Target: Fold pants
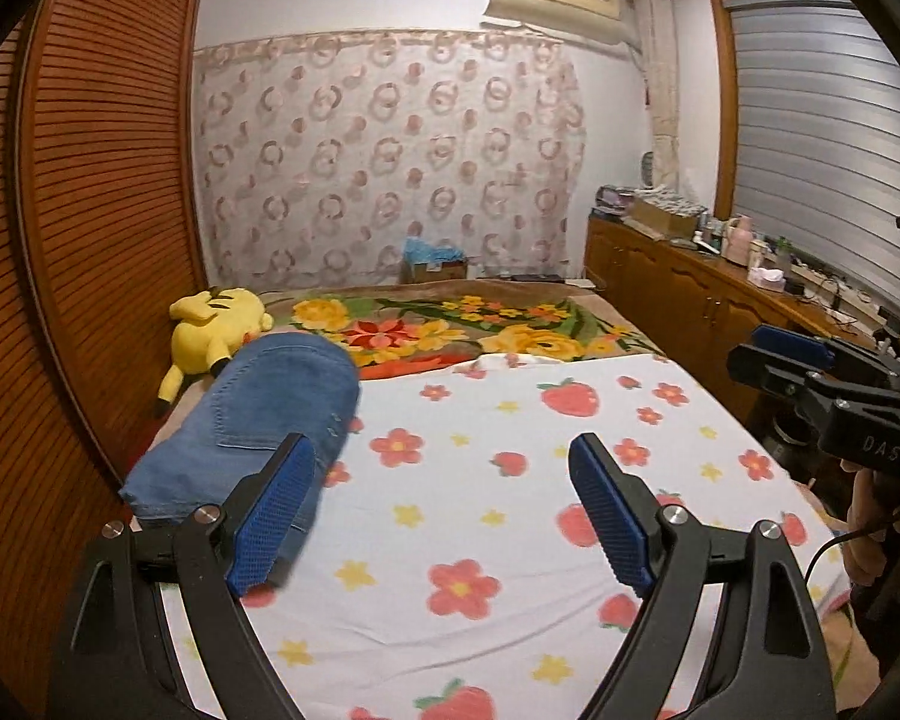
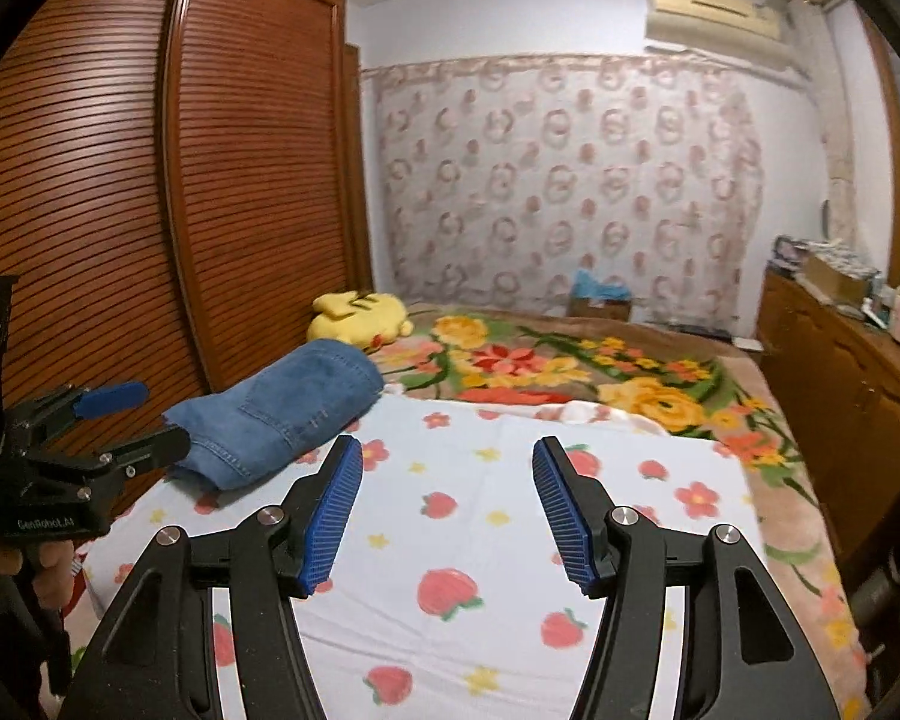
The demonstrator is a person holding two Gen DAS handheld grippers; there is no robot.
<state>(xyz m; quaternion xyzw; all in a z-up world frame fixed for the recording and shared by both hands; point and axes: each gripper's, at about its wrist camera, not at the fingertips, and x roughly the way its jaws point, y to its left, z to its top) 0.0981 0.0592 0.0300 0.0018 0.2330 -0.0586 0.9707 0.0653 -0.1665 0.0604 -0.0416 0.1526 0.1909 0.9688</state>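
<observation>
A folded pair of blue jeans (image 1: 258, 414) lies in a thick bundle on the left side of the bed, a back pocket facing up; the same jeans (image 2: 282, 408) appear in the right wrist view. My left gripper (image 1: 441, 444) stands open over the strawberry sheet (image 1: 510, 540), just right of the jeans, with nothing between its blue pads (image 1: 276, 516). My right gripper (image 2: 447, 447) is also open and empty above the sheet, right of the bundle. Each view catches the other gripper at its edge: the right gripper (image 1: 744, 349) and the left gripper (image 2: 162, 415), both held by a hand.
A yellow plush toy (image 1: 210, 330) lies behind the jeans on a flowered blanket (image 1: 480, 330). A slatted wooden wardrobe (image 1: 90, 210) runs along the bed's left side. A wooden sideboard (image 1: 690, 294) with clutter stands to the right. A cardboard box (image 1: 435, 267) sits beyond the bed.
</observation>
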